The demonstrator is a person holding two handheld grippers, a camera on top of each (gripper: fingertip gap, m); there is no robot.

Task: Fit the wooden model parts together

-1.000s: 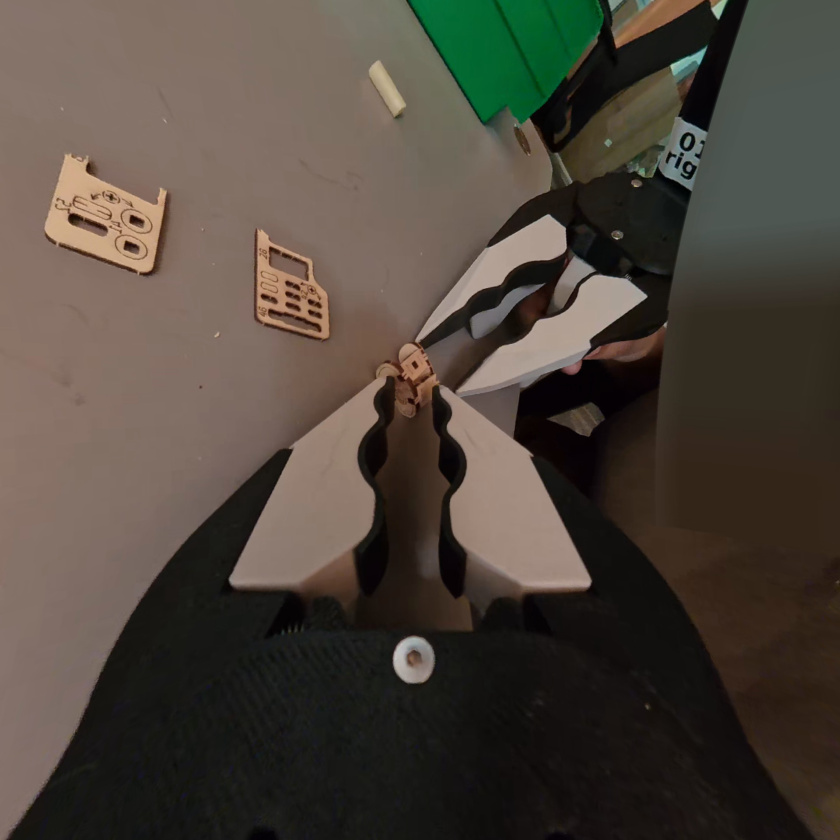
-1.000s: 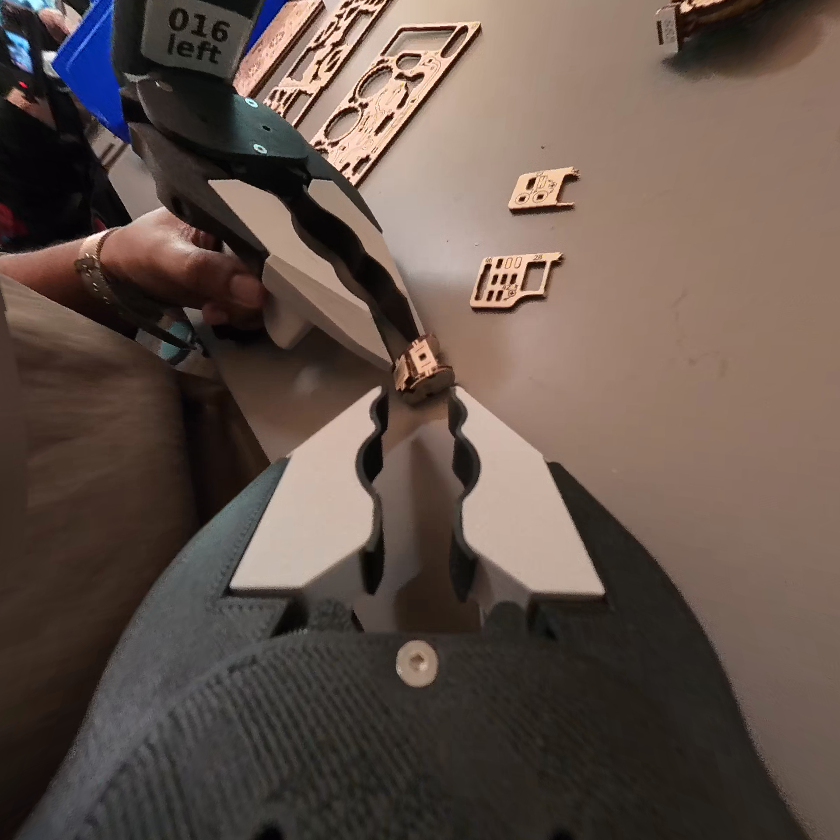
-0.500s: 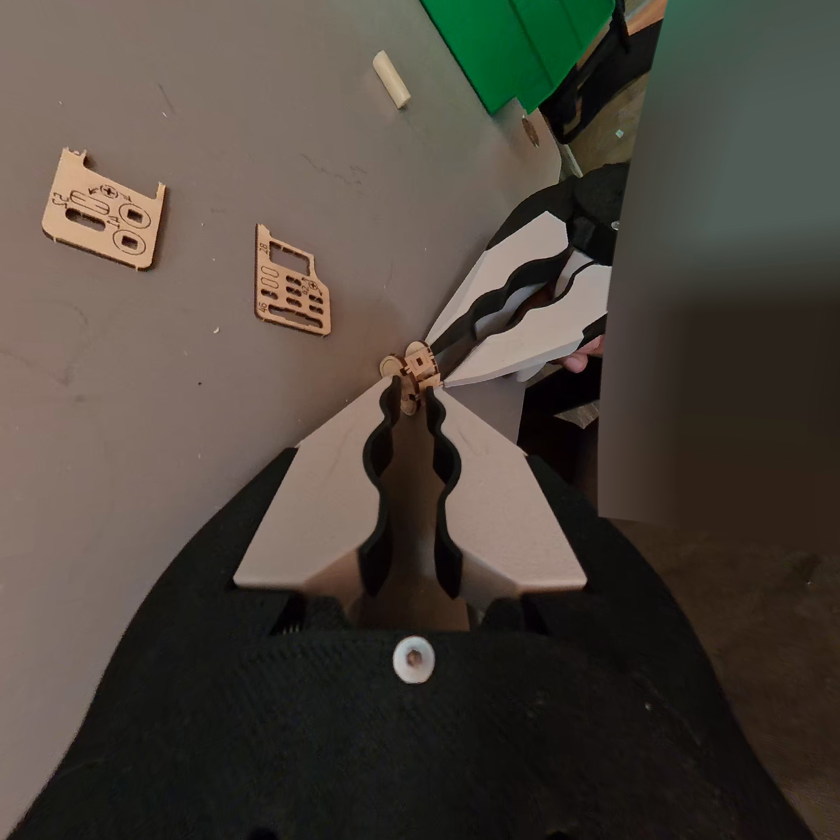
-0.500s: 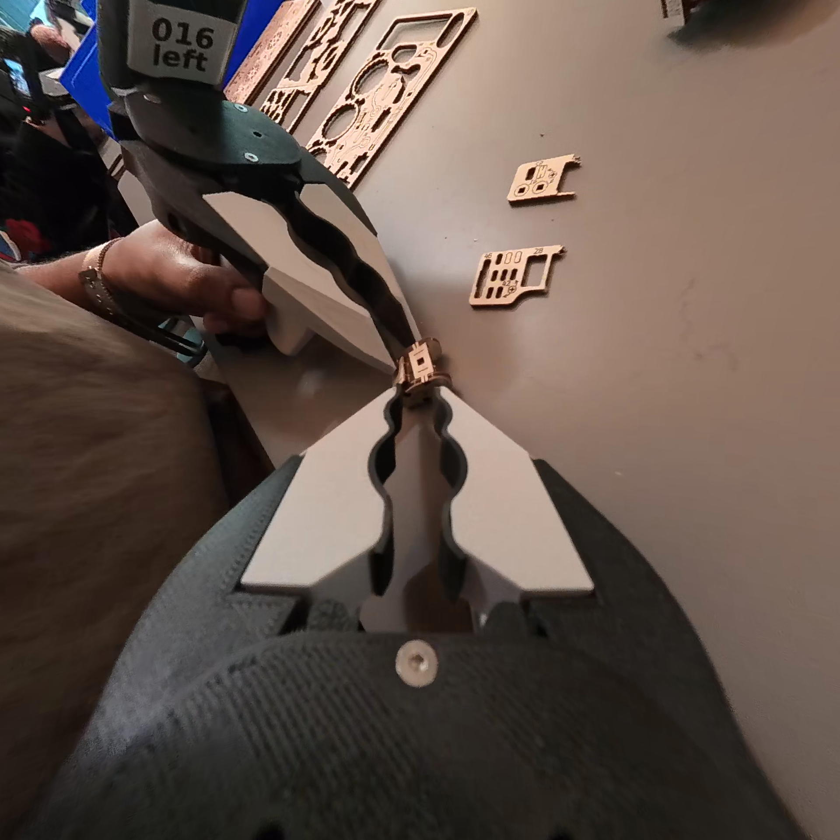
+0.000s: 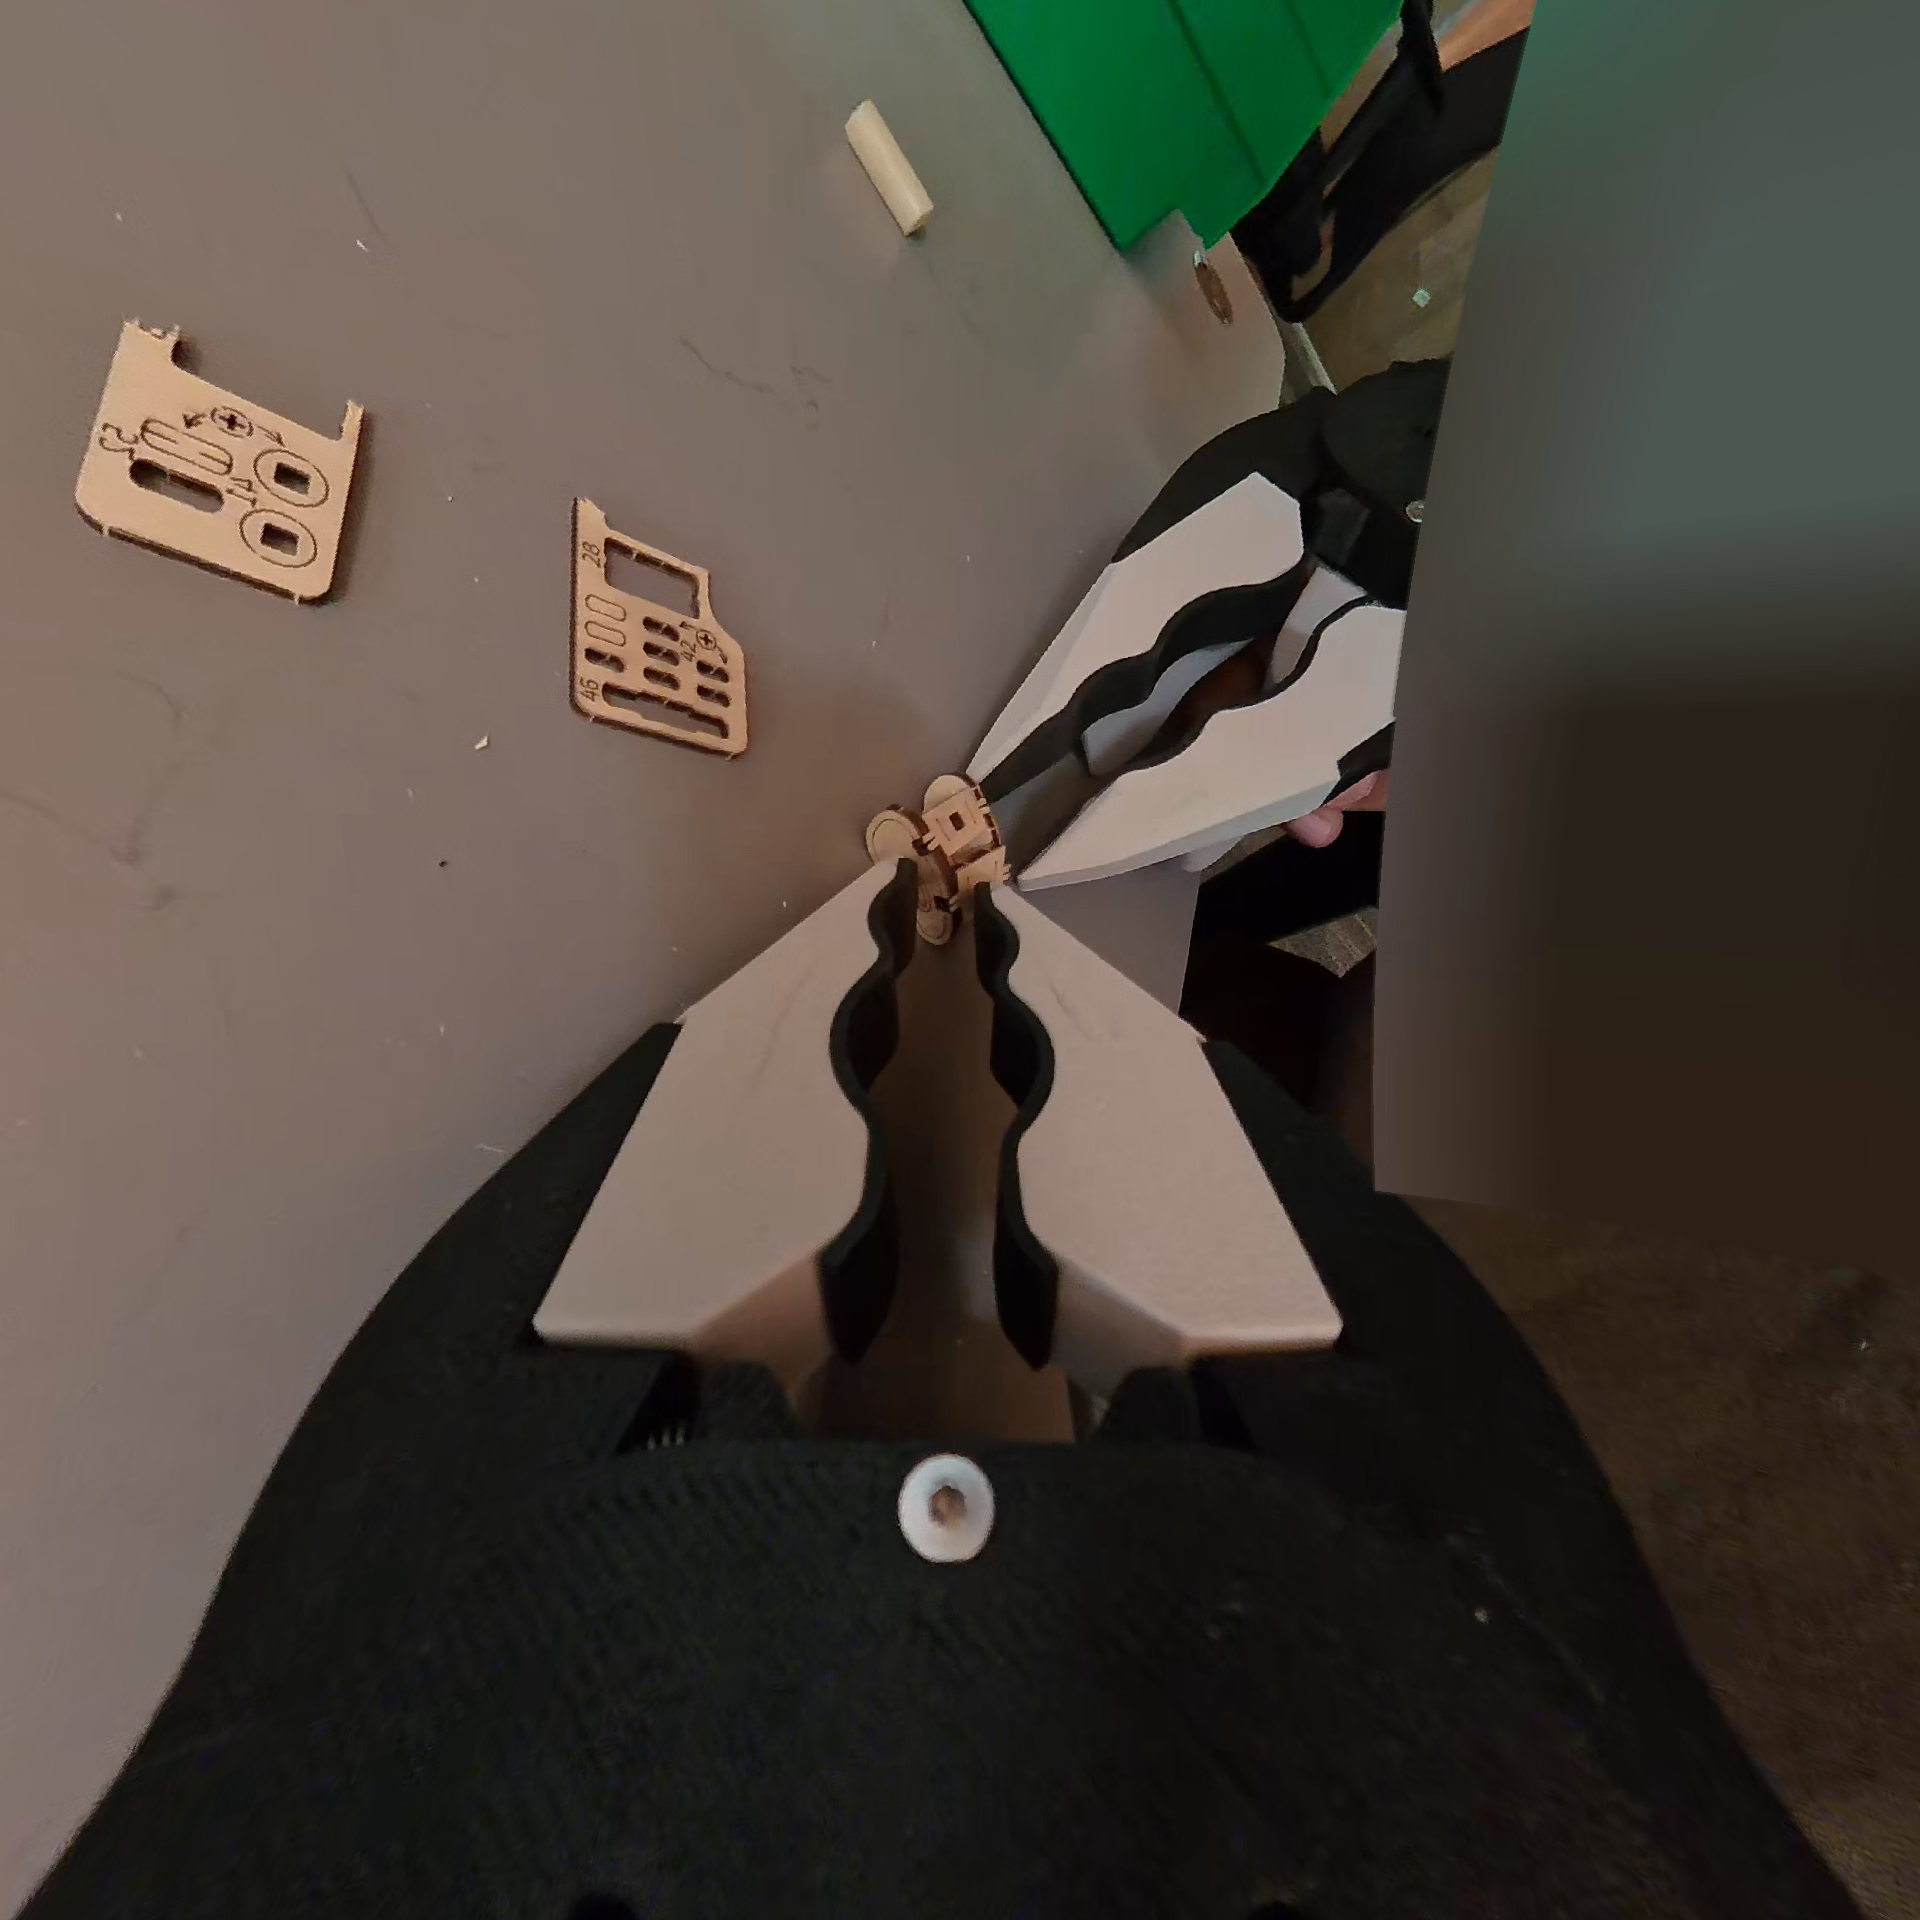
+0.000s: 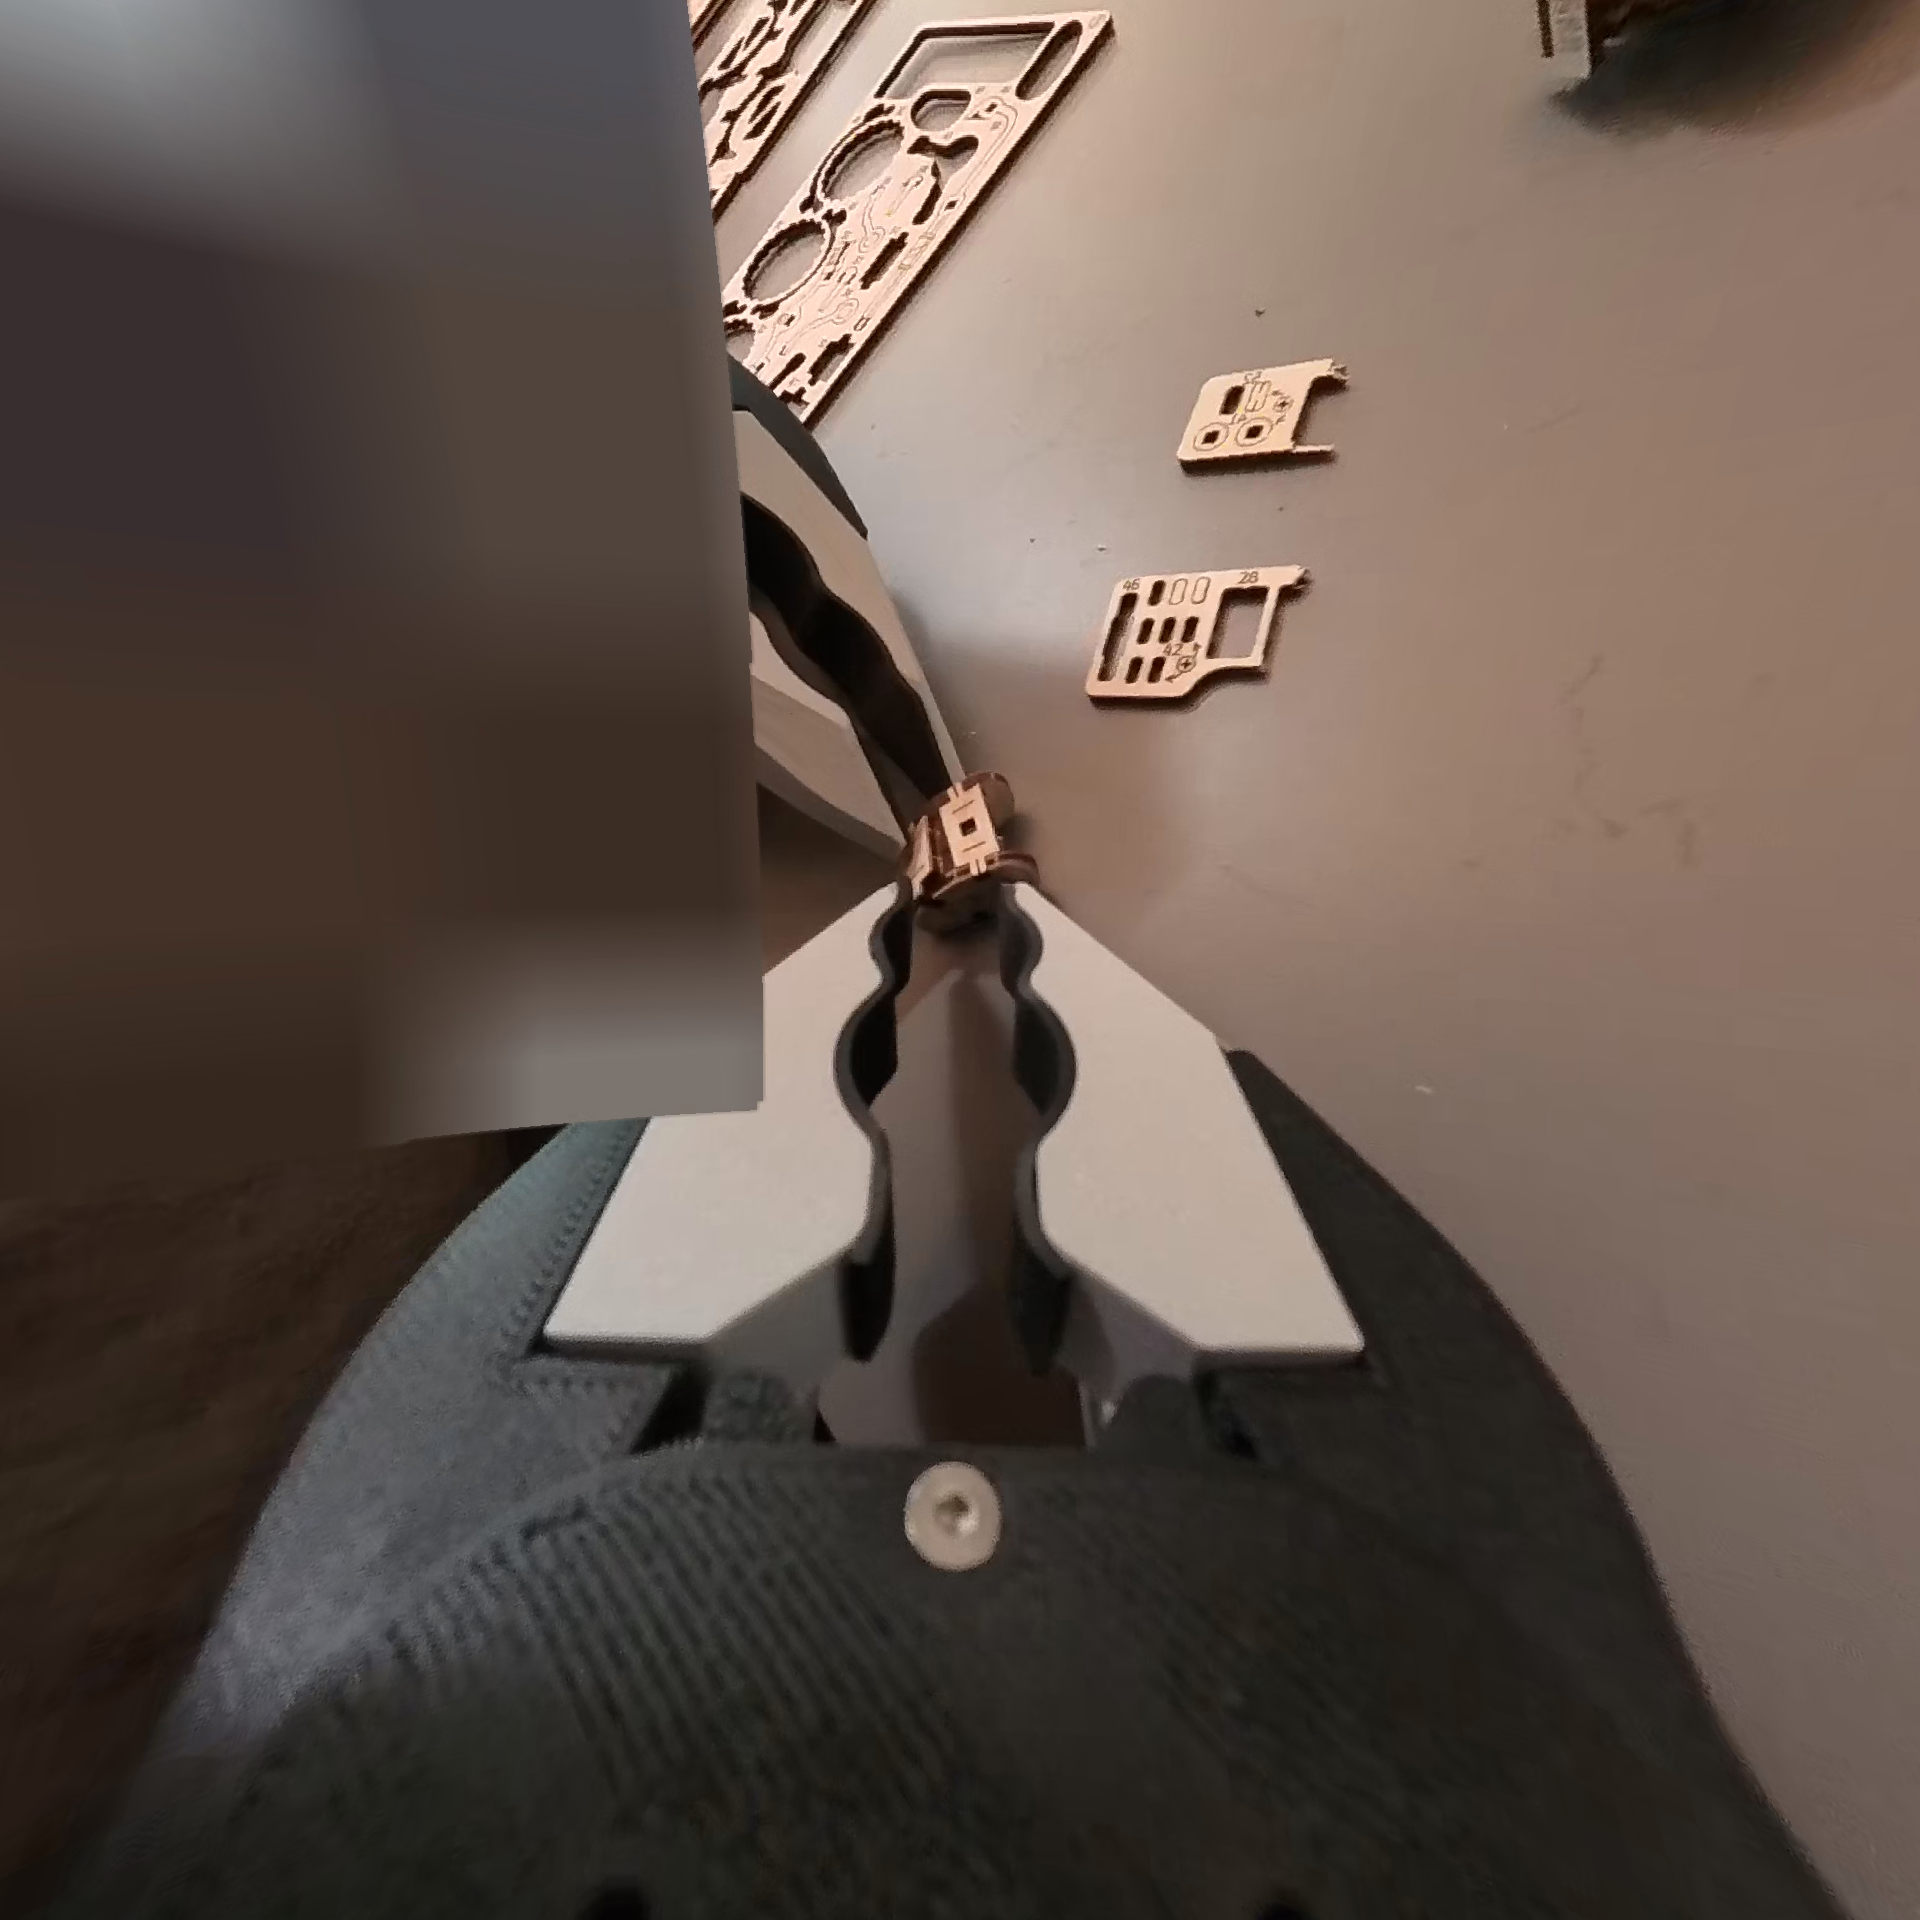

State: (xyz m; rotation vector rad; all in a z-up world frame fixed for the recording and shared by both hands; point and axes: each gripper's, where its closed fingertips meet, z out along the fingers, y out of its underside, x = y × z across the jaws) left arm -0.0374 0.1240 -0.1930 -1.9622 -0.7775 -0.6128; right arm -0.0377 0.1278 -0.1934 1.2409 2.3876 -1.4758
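Left gripper is pinching in tight, fingertips nearly meeting on the wooden piece. Right gripper is coming in from the other side, tips clamping the same piece, the two grippers meeting nose to nose.

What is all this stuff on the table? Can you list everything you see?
small wooden assembly: one, pale wood, near the table's edge, pinched between both grippers' tips
small cut-out wooden cards: two, pale wood, flat on the table, apart from each other
large wooden sheets: at least two, pale wood, far end of the table, partly hidden
short stick: one, cream, near the green bin
green bin: one, at the table's corner
table: one, grey
left gripper: white fingers, black pads, shut on the assembly
right gripper: same build, shut on the assembly
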